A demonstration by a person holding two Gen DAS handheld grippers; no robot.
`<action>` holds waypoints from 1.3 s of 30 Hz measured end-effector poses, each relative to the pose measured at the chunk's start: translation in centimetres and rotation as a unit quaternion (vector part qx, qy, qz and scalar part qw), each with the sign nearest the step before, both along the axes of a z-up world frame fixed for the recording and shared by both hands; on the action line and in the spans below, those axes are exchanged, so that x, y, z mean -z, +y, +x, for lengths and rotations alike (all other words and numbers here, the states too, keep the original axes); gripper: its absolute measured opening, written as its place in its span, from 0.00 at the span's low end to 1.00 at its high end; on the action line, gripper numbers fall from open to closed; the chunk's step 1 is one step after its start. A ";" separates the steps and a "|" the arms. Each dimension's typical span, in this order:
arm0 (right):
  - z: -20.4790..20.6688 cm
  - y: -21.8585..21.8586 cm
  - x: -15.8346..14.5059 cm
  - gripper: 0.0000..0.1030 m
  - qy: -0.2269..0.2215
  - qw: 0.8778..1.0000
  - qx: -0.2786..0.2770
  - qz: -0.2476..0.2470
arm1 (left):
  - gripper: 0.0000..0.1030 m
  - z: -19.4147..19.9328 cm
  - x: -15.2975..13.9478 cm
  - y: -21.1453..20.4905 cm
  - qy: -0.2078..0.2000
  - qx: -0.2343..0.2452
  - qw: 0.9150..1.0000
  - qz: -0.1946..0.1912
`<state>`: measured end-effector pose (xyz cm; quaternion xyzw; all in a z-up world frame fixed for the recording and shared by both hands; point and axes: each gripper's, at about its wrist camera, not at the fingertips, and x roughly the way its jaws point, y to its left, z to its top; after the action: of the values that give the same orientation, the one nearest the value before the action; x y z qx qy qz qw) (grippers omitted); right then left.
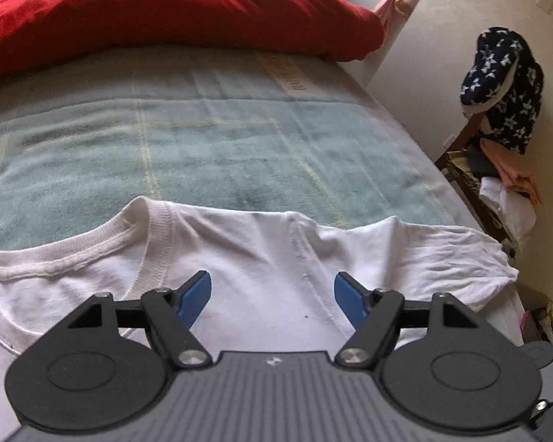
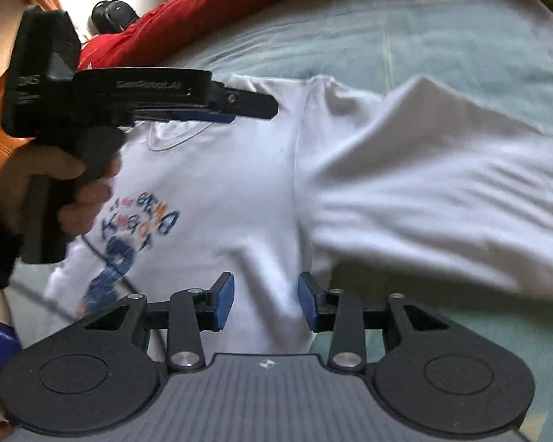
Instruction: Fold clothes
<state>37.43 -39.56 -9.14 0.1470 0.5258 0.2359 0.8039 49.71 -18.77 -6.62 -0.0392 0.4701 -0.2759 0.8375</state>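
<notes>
The left gripper hovers low over the shirt with its blue pads spread wide, nothing between them. Under it lies the shirt's shoulder, with the ribbed collar to the left of the pads and a short sleeve spread flat to the right. The right gripper is also parted and empty, hanging over the shirt's lower body.

The shirt is white, laid front up on the bed, which is covered by a pale green towel with faint yellow lines. In the right wrist view a blue and orange print sits on the chest, and a sleeve is bunched into a raised fold to the right of the body seam, blurred. In that view the left gripper appears side on above the collar, held by a hand.

Beyond the collar, bare towel runs up to a red blanket heaped across the far side of the bed. The flat sleeve reaches close to the bed's right edge. Past that edge is floor, with a chair near the shirt's sleeve end, piled with dark starred fabric and pale clothes.
</notes>
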 end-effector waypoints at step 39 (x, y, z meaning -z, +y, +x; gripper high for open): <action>8.0 -3.6 -1.7 0.30 -0.125 0.969 0.152 -0.147 | 0.52 2.9 -0.3 -2.3 -0.099 0.083 0.991 0.036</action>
<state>45.42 -43.13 -7.41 0.0748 0.4213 0.0471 0.9026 52.59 -21.09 -6.36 0.0580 0.3959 -0.3297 0.8551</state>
